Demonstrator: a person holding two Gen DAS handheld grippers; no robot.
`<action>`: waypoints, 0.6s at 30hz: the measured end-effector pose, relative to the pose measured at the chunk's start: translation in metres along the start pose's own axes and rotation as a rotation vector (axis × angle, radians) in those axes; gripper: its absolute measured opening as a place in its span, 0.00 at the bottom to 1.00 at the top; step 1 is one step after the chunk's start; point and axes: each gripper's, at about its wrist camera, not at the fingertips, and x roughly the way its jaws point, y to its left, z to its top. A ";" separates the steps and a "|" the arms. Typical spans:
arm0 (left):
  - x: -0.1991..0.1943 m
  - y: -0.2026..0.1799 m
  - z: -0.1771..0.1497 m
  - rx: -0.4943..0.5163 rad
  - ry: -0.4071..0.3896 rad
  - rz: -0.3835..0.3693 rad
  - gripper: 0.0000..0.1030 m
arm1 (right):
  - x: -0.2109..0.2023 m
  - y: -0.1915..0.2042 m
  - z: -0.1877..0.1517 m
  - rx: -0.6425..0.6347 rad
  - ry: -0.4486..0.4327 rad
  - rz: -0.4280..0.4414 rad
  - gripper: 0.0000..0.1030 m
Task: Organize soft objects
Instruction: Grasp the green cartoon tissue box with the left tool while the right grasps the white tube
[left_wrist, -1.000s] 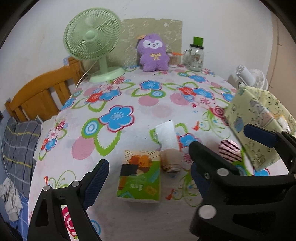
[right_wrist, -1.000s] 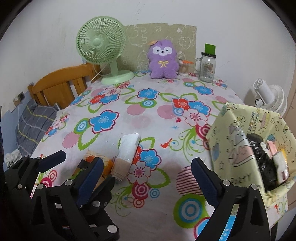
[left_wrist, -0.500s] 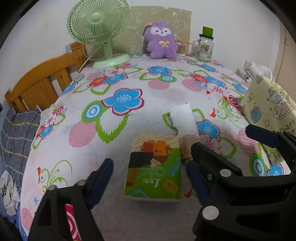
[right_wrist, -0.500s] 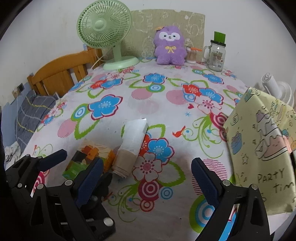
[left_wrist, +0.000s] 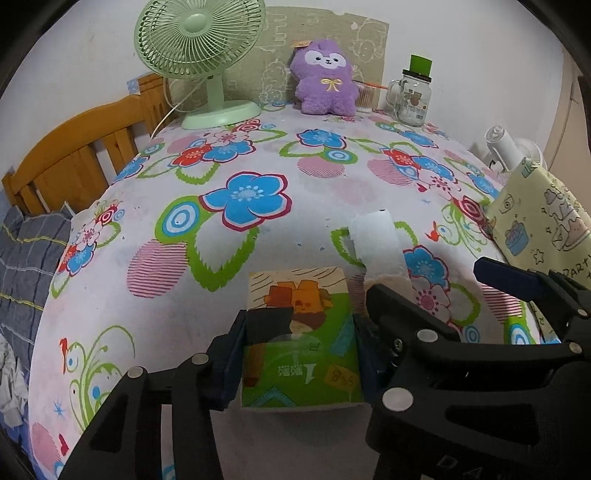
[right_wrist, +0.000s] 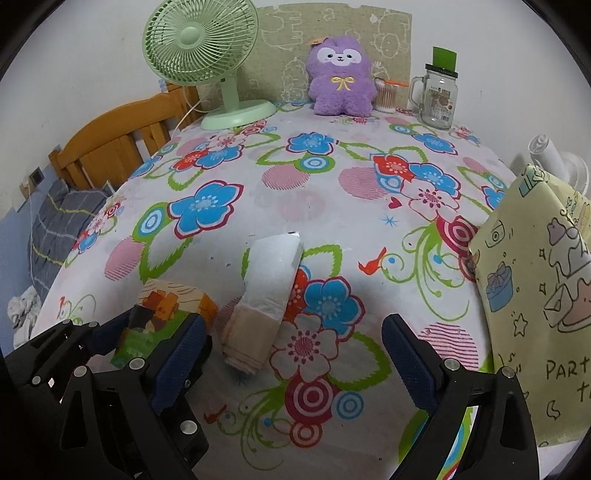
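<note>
A green and orange tissue pack (left_wrist: 301, 338) lies on the flowered tablecloth (left_wrist: 243, 206) near the front edge. My left gripper (left_wrist: 299, 354) is shut on the tissue pack, one finger against each long side. The pack also shows in the right wrist view (right_wrist: 162, 317). A rolled white and beige cloth (left_wrist: 380, 251) lies just right of it, also in the right wrist view (right_wrist: 266, 295). My right gripper (right_wrist: 295, 354) is open and empty, hovering over the cloth's near end. A yellow cartoon-print bag (right_wrist: 535, 280) stands at the table's right edge.
A green desk fan (left_wrist: 199, 55), a purple plush toy (left_wrist: 325, 77), a cotton swab box (right_wrist: 386, 94) and a glass jar mug (left_wrist: 412, 98) stand along the back wall. A wooden chair (left_wrist: 74, 158) stands left. A white fan (right_wrist: 554, 158) stands behind the bag.
My left gripper moved forward and down over the tissue pack and its fingers closed onto the pack's sides. My right gripper came a little closer to the rolled cloth, staying open.
</note>
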 end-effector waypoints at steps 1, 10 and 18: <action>0.001 0.000 0.001 0.006 0.001 0.002 0.51 | 0.001 0.000 0.001 0.002 0.000 -0.002 0.94; 0.008 0.012 0.011 0.005 0.004 0.034 0.51 | 0.013 0.003 0.013 0.014 0.018 -0.045 0.94; 0.012 0.020 0.016 0.003 0.003 0.043 0.51 | 0.028 0.006 0.022 0.025 0.042 -0.025 0.89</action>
